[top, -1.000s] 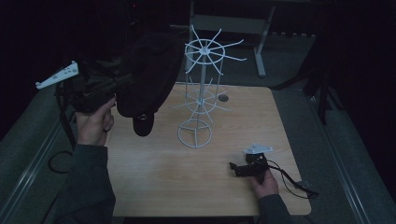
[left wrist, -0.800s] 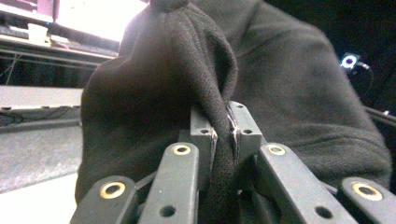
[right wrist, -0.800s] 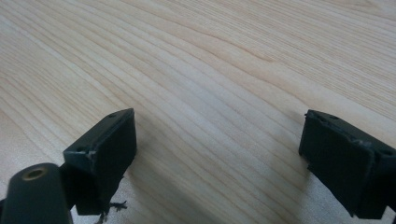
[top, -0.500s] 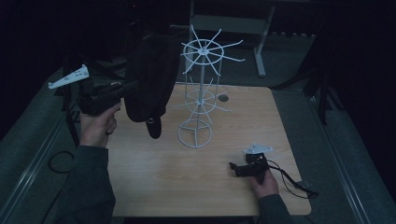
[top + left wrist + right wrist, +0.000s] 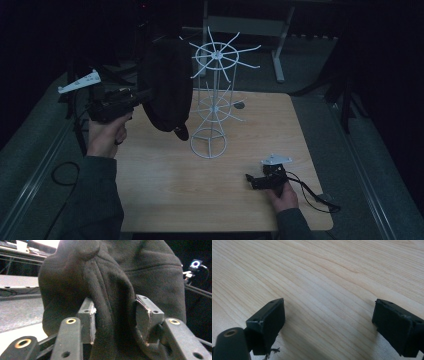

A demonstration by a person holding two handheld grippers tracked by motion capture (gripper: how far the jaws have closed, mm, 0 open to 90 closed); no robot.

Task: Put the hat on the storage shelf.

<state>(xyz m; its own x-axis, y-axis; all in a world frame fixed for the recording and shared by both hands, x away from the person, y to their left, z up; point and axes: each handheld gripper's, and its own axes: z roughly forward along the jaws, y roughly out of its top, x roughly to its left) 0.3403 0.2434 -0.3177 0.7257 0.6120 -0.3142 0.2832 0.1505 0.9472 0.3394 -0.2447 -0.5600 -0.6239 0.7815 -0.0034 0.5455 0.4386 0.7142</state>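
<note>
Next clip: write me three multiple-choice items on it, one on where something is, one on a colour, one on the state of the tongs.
1. Where does the white wire rack with spokes stand?
A. on the wooden table
B. on the floor
C. in the person's lap

2. What colour is the soft fleece cap held up beside the rack?
A. white
B. black
C. red

3. How are the right tongs?
A. shut on the cap
B. shut on the rack
C. open over bare wood

Answers:
1 A, its round base sits on the tabletop.
2 B, the fabric is black in the high view and the left gripper view, where the left tongs pinch a fold of it.
3 C, the jaws stand wide apart with nothing between them.
</note>
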